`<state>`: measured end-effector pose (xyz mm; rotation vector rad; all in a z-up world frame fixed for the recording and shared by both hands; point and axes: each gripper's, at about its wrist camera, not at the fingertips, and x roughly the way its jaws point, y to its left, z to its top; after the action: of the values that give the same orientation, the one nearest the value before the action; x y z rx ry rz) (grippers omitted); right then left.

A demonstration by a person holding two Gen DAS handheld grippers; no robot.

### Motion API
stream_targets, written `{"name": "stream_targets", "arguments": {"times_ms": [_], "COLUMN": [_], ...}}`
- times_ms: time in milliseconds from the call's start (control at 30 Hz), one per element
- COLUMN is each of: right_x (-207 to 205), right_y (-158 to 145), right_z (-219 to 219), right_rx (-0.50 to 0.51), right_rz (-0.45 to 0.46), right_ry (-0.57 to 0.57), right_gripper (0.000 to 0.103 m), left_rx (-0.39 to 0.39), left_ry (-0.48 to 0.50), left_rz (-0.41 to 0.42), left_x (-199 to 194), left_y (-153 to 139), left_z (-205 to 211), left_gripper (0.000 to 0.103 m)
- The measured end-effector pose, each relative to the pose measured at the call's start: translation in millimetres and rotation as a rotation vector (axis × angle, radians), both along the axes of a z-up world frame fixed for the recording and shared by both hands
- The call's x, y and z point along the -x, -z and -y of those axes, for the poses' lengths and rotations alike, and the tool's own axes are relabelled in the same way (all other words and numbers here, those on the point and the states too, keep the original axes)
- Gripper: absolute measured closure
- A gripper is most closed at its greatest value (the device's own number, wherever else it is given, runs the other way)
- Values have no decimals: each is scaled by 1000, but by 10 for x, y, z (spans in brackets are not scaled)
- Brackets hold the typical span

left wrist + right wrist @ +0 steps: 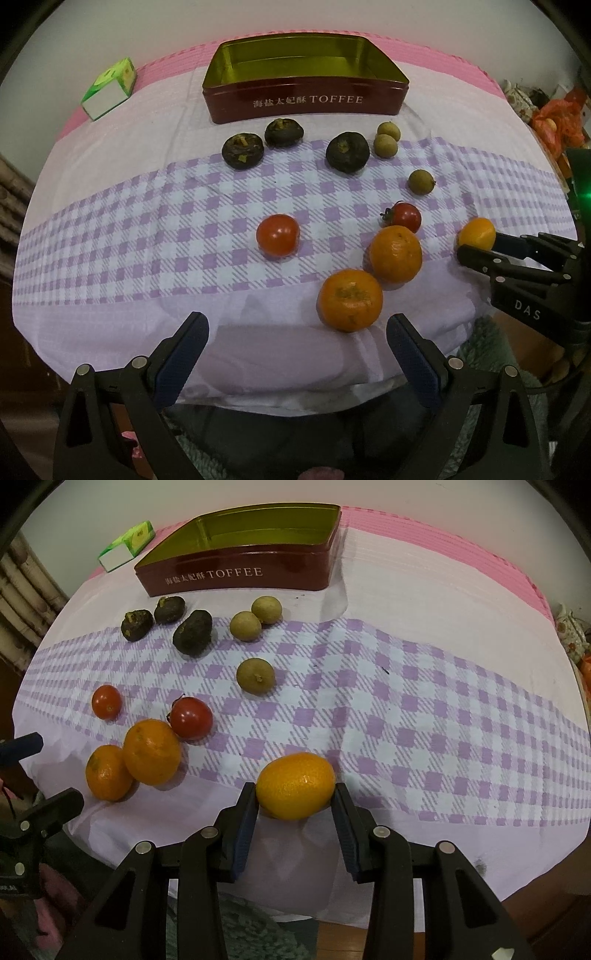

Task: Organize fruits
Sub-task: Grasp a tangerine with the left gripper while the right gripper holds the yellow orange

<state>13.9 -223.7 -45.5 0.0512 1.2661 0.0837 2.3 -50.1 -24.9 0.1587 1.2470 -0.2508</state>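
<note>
One tin (pixel 306 107) waits empty at the bench's (pixel 443 602) far side, well apart from us. Our right hand-held gripper (pixel 295 801) pinches a kumquat (pixel 295 785) end to end, long axis across the jaws. Our left hand-held gripper (pixel 297 332) hangs spread and empty, an orange (pixel 350 300) just beyond it.

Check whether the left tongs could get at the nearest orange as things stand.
Probably yes. The left tongs stand open with nothing between them, and the nearest orange lies just ahead on the cloth. A second orange sits close behind it, apparently touching, so it may get nudged.
</note>
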Motion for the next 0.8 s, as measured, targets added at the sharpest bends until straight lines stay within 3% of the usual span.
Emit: {"name": "stream_targets", "arguments": {"times_ms": [267,800], "right_x": [8,9], "right_y": [-7,-6], "right_z": [23,32], "right_rx": [-7,-5], "right_rz": [-3,-1], "right_ry": [6,5], "right_gripper": [65,65], "left_rx": [13,-46], "left_ry": [-28,-34], "left_rz": [-44,-74], "left_x": [-48,-98], "left_y": [37,228], "left_z": [27,77], "left_gripper": [10,15]}}
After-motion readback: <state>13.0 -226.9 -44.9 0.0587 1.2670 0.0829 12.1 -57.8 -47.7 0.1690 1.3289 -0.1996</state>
